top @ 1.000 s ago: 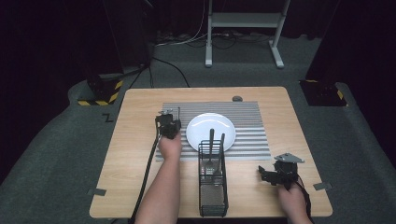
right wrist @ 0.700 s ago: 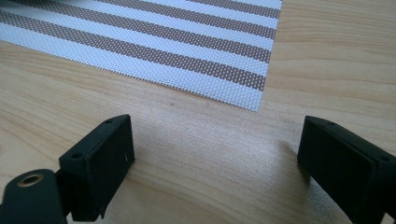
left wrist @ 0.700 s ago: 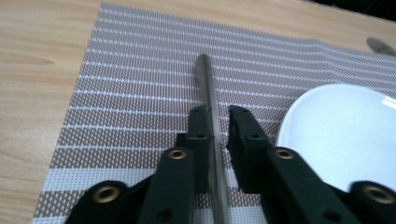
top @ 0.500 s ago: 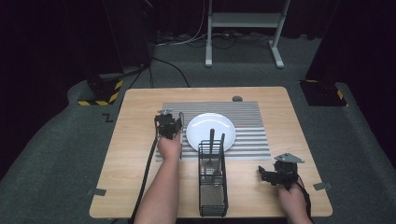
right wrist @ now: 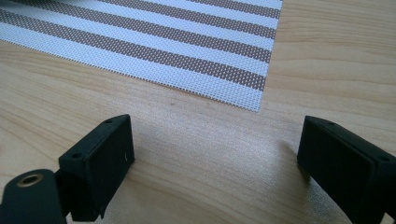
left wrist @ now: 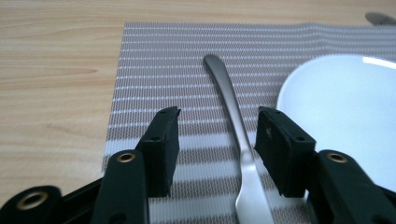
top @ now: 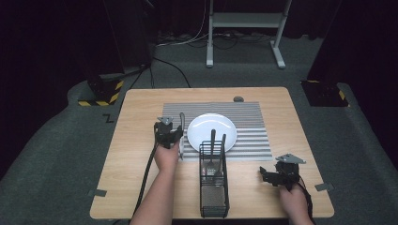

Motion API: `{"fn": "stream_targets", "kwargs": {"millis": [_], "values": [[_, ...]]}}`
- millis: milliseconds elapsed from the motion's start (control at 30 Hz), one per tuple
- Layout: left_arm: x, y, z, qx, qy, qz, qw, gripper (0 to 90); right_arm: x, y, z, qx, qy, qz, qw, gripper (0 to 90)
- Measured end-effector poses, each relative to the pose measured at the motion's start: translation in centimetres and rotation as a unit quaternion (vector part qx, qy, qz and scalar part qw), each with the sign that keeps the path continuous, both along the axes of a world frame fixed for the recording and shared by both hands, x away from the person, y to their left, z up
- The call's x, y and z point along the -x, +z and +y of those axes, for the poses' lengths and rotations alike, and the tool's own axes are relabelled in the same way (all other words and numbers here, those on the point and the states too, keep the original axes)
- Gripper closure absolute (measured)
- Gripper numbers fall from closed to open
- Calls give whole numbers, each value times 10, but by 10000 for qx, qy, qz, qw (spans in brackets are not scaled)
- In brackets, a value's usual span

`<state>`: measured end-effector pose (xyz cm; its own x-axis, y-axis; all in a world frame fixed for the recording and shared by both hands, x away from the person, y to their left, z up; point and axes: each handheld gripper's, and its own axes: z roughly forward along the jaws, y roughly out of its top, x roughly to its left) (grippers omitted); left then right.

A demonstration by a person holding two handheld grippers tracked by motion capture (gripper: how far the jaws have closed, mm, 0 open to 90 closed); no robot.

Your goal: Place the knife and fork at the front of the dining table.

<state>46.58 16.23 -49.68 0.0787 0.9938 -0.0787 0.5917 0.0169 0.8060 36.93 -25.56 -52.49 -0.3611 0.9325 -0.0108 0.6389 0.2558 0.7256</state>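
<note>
A silver utensil [left wrist: 233, 116] lies on the striped placemat [left wrist: 187, 51], handle pointing away, just left of the white plate [left wrist: 336, 107]. My left gripper [left wrist: 217, 126] is open and has just been opening; the utensil lies between its jaws, nearer the right one, with no pad pressing it. From above, the left gripper [top: 171, 132] sits at the mat's left side beside the plate [top: 211, 126]. My right gripper [top: 265, 176] rests near the table's front right. Its jaws [right wrist: 215, 144] stand wide open over bare wood, nothing between them.
A black wire caddy [top: 213, 187] holding a few utensils stands at the front centre, between my hands. A small dark object [top: 238, 99] lies at the mat's far edge. The mat's corner [right wrist: 254, 105] lies just ahead of the right gripper.
The left gripper has opened and drawn back toward the person, leaving the utensil lying on the mat. The right gripper has not moved.
</note>
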Motion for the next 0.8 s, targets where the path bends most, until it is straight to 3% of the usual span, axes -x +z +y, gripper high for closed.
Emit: {"fn": "stream_targets", "kwargs": {"millis": [200, 333, 467, 633, 800], "values": [[26, -3, -1, 32, -199, 25, 9998, 423, 0, 0, 0, 5, -3, 3, 10000, 102], [46, -7, -9, -221, -297, -34, 9993, 423, 0, 0, 0, 5, 0, 5, 10000, 102], [61, -11, -7, -313, -319, 5, 9990, 409, 0, 0, 0, 2, 5, 6, 10000, 103], [82, -15, 1, -584, -457, 24, 9972, 355, 0, 0, 0, 2, -3, 7, 10000, 103], [108, -20, 23, -819, -578, 77, 9949, 267, 0, 0, 0, 3, 6, 1, 10000, 103]]}}
